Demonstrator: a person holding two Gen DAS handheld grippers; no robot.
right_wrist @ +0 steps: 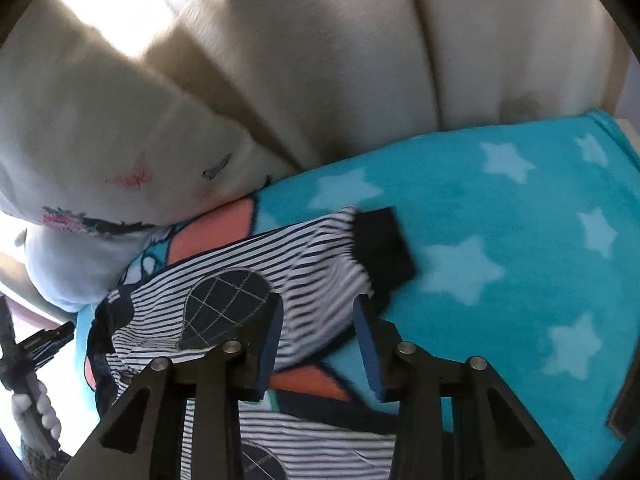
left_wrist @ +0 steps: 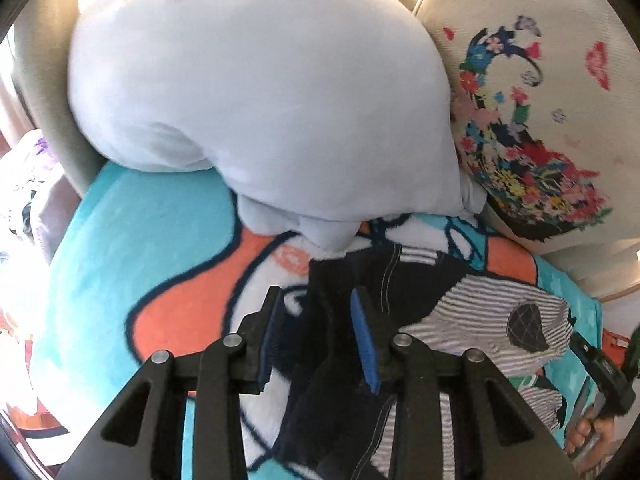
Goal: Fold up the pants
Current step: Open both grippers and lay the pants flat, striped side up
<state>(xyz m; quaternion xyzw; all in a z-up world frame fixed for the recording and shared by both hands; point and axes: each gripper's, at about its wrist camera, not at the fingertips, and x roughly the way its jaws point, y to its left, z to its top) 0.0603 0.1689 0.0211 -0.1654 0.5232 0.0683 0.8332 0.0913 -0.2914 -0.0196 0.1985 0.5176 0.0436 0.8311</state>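
Pants (left_wrist: 340, 360) btwn left claw (left_wrist: 320, 336) pads, seemingly ungripped

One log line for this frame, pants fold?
step: pre-grasp | left hand-held gripper: open over dark waist | right hand-held gripper: open over leg | striped pants: unfolded on blanket

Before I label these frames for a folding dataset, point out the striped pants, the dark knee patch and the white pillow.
striped pants (right_wrist: 320, 248): right wrist view, striped leg fabric.
dark knee patch (right_wrist: 224, 304): right wrist view, patch centre.
white pillow (left_wrist: 260, 92): left wrist view, pillow's middle.

1 pants (left_wrist: 472, 312), 2 pillows: white (left_wrist: 256, 92), floral (left_wrist: 532, 120); 1 blanket (right_wrist: 500, 220).
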